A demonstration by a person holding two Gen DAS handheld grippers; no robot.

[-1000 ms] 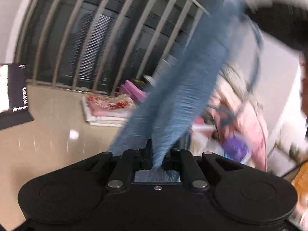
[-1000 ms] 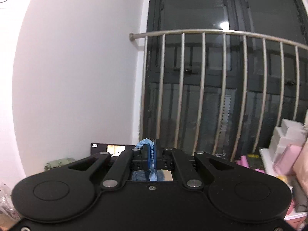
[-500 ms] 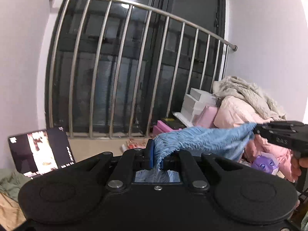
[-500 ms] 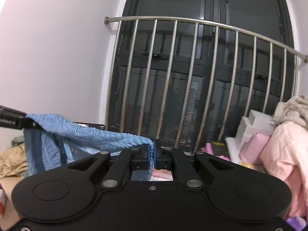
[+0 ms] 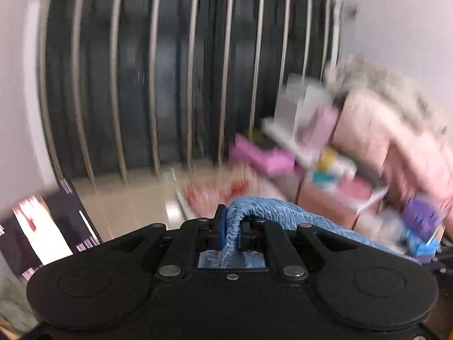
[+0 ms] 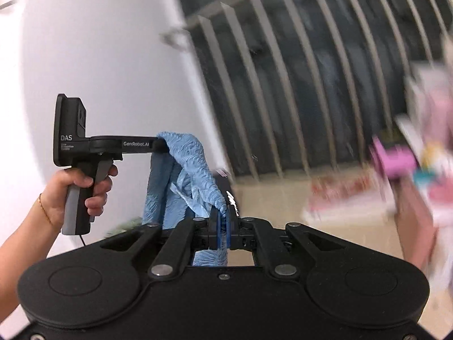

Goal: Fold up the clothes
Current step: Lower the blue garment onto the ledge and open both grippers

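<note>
Left gripper [image 5: 230, 233] at bottom centre, fingers [image 5: 220, 231] pinched tight on fold of blue textured garment [image 5: 269, 215]. Cloth arches over right finger, trails off toward lower right. Beyond: metal railing [image 5: 153, 85] before dark window, pale glossy floor [image 5: 127, 206], red-patterned folded cloth [image 5: 218, 192] on floor. Pink clothing heap [image 5: 396, 141] and boxes at right (heavily blurred). Lit screen [image 5: 42, 235] at lower left.

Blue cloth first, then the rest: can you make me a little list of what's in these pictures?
garment: blue textured cloth, hanging between both grippers
left gripper: shut on the cloth
right gripper: shut on the cloth
hand: grips the left gripper's handle
behind: metal railing, dark glass
floor: folded red-patterned cloth, blurred
right side: pink pile
</note>
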